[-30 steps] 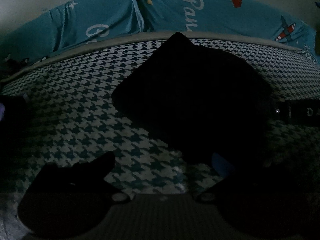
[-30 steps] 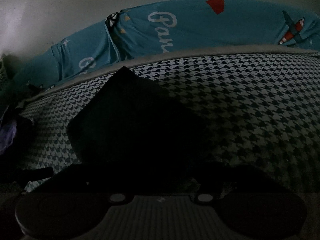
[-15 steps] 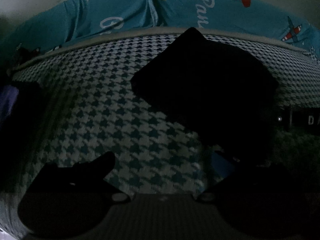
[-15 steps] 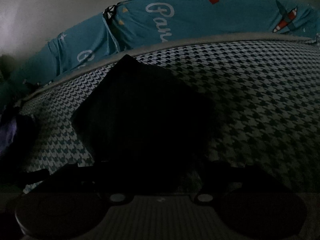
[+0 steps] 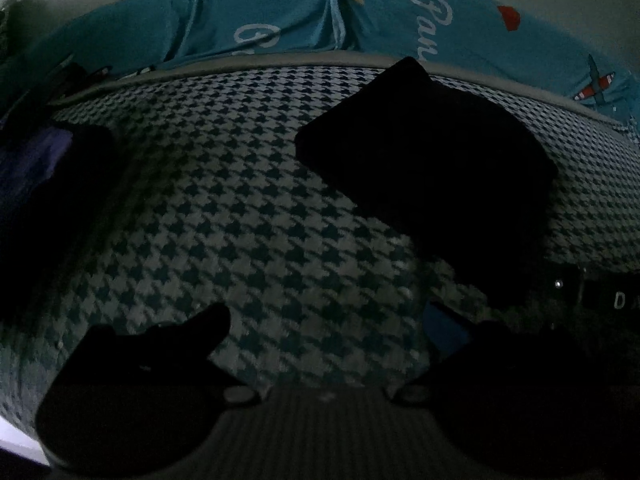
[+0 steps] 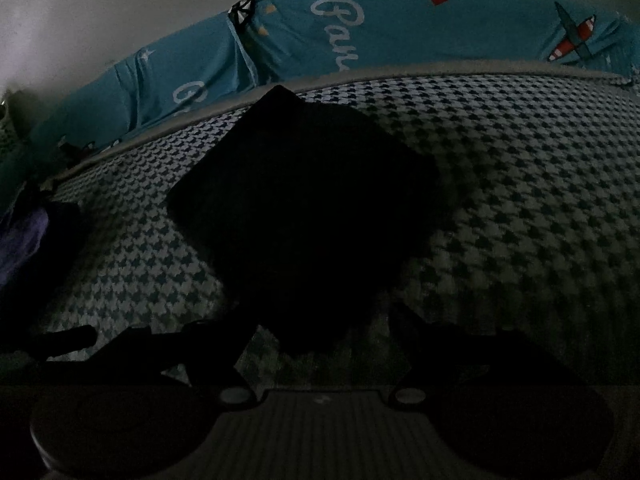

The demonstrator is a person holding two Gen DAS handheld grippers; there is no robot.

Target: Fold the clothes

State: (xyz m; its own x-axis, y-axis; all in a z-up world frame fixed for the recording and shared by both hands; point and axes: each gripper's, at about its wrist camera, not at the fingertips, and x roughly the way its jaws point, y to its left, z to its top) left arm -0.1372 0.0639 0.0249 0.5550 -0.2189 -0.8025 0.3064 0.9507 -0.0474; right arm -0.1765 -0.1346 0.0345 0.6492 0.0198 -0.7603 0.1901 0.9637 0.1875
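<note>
In front of me lies the garment (image 5: 428, 168), black, folded into a flat, roughly square packet. It rests on the bed (image 5: 224, 216), turned so one corner points to the far edge and almost reaches it. In my right view the garment (image 6: 308, 208) looks very dark, so I cannot see single folds.

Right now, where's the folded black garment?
The folded black garment lies on the houndstooth bedspread, centre in the right wrist view and upper right in the left, just short of the turquoise printed fabric at the far edge.
</note>
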